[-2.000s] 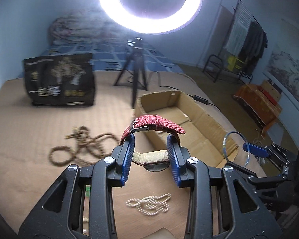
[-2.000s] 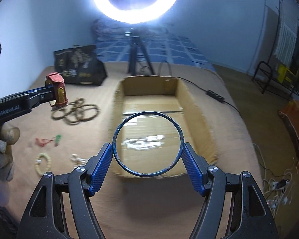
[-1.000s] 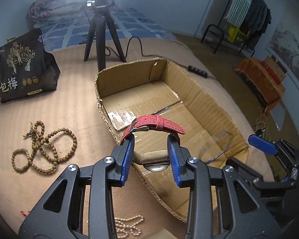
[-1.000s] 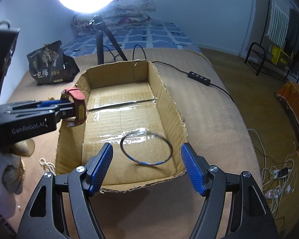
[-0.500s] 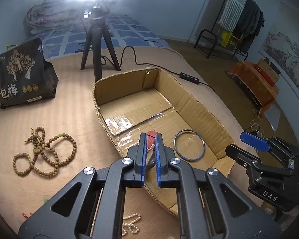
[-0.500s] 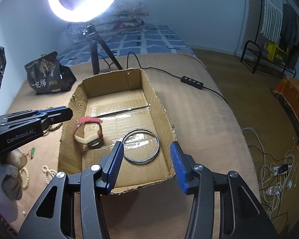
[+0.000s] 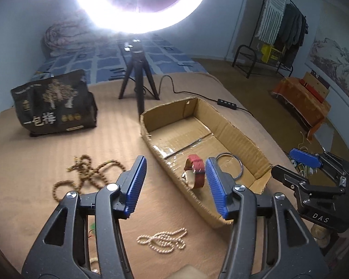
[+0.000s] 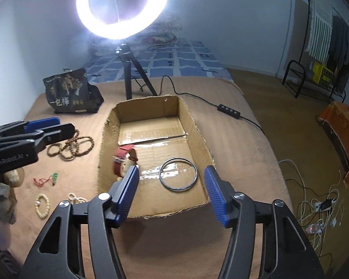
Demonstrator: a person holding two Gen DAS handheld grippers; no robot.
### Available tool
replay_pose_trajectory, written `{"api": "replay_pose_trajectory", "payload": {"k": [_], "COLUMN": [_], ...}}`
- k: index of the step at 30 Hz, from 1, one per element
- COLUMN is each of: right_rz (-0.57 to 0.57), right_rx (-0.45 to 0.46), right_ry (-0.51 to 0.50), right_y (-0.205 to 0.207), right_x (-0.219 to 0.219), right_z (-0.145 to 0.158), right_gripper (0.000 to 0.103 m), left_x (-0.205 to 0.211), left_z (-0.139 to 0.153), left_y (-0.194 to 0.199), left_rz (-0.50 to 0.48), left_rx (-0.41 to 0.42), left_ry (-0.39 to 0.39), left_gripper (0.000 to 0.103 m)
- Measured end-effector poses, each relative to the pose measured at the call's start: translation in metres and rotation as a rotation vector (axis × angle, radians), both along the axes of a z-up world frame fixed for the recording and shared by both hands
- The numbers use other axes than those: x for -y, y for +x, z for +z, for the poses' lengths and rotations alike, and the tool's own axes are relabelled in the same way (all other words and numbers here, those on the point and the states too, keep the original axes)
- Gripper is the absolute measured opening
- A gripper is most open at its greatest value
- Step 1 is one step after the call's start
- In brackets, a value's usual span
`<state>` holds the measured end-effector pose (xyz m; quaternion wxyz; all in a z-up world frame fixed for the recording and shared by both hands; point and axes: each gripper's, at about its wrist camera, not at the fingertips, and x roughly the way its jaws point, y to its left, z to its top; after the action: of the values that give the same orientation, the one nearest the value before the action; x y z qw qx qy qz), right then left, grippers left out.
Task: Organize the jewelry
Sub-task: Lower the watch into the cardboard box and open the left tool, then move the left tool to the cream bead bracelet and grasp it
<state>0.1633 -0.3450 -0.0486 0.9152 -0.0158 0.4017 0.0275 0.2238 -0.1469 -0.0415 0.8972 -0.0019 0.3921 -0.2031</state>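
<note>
A red-strapped watch and a silver bangle lie inside the open cardboard box. In the right wrist view the watch sits at the box's left wall and the bangle lies on the box floor. My left gripper is open and empty above the box's near left edge. My right gripper is open and empty above the box's near edge. On the bed lie a brown bead necklace, a pearl chain, a pale bead bracelet and a red cord with a green charm.
A ring light on a tripod stands behind the box, its cable and switch trailing right. A black printed bag stands at the back left. The bed edge drops to the floor on the right, with cables there.
Both grippers let go: the bangle and then the watch dropped into the box. Both grippers have since opened wide and pulled back from the box.
</note>
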Motion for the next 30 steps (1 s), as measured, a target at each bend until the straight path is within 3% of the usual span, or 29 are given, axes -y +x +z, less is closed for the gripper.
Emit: {"api": "replay_pose_trajectory", "payload": {"k": [6, 11, 13, 17, 30], "right_rz": [0.019, 0.042, 0.051, 0.078, 0.199], "right_rx": [0.043, 0.061, 0.065, 0.081, 0.082], "right_ry": [-0.025, -0.037, -0.030, -0.021, -0.020], "right_y": [-0.016, -0.028, -0.033, -0.044, -0.064], "right_x": [-0.019, -0.035, -0.041, -0.052, -0.101], "right_z": [0.019, 0.028, 0.030, 0.032, 0.013], "right_gripper": [0.071, 0.072, 0.072, 0.073, 0.073], "left_x": [-0.032, -0.064, -0.083, -0.117, -0.189], "left_z": [0.023, 0.035, 0.034, 0.026, -0.024], "left_y": [-0.024, -0.042, -0.051, -0.062, -0.087], "left_rz": [0.043, 0.095, 0.106, 0.148, 0.223], "left_rx": [0.053, 0.089, 0.093, 0.057, -0.040], "left_ry": [0.018, 0.020, -0.022, -0.068, 0.035], "left_gripper": [0.062, 0.064, 0.064, 0.064, 0.064]}}
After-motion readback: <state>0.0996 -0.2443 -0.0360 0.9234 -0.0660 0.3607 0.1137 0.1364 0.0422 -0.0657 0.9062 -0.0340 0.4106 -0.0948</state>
